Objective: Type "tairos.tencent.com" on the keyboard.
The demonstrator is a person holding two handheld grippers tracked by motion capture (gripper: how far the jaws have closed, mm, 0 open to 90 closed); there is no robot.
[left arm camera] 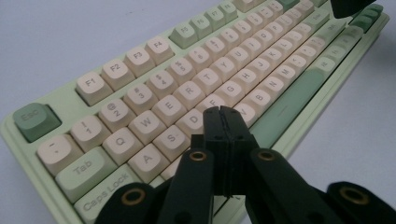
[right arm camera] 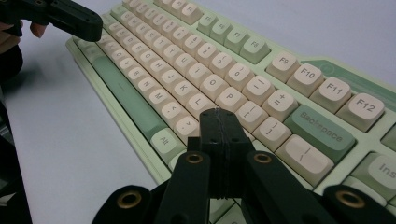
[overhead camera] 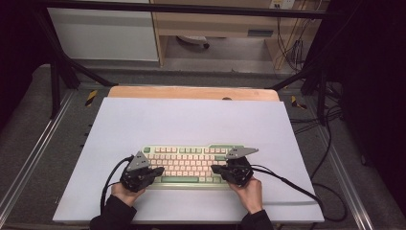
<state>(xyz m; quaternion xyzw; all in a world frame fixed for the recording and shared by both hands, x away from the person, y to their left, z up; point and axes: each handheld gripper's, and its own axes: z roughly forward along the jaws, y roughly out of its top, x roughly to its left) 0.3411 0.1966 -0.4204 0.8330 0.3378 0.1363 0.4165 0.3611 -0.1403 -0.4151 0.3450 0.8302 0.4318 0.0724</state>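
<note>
**A:** What can't you make out?

**B:** In the left gripper view, the pale green keyboard with cream and darker green keycaps (left arm camera: 196,79) has its near middle covered by the black jaws, so the keys under the tips are hidden, and its far end is blurred. In the right gripper view the same keyboard (right arm camera: 219,79) is cut off at the right edge, and the jaws hide the keys below the P row. I can't tell whether either tip actually touches a key.

**A:** And the surroundings?

**B:** From the high view, the keyboard (overhead camera: 191,165) lies on a large white sheet (overhead camera: 191,122) near its front edge, roughly centred. The sheet covers a light wooden tabletop (overhead camera: 191,92), whose far strip shows. Grey carpeted floor (overhead camera: 28,143) surrounds it, with a black metal frame (overhead camera: 55,81) and loose black cables (overhead camera: 330,143) at the right. A white cabinet (overhead camera: 103,36) stands beyond.

**A:** How are the hands placed?

**B:** The left hand (overhead camera: 125,192) holds the left gripper (overhead camera: 154,171) over the keyboard's left end, pointing inward. The right hand (overhead camera: 249,191) holds the right gripper (overhead camera: 216,169) over the right end, pointing the opposite way. Dark sleeves enter from the bottom.

**A:** The jaws?

**B:** Both pairs are pressed fully together with nothing between them, seen clearly on the left gripper (left arm camera: 222,114) and the right gripper (right arm camera: 219,116).
</note>
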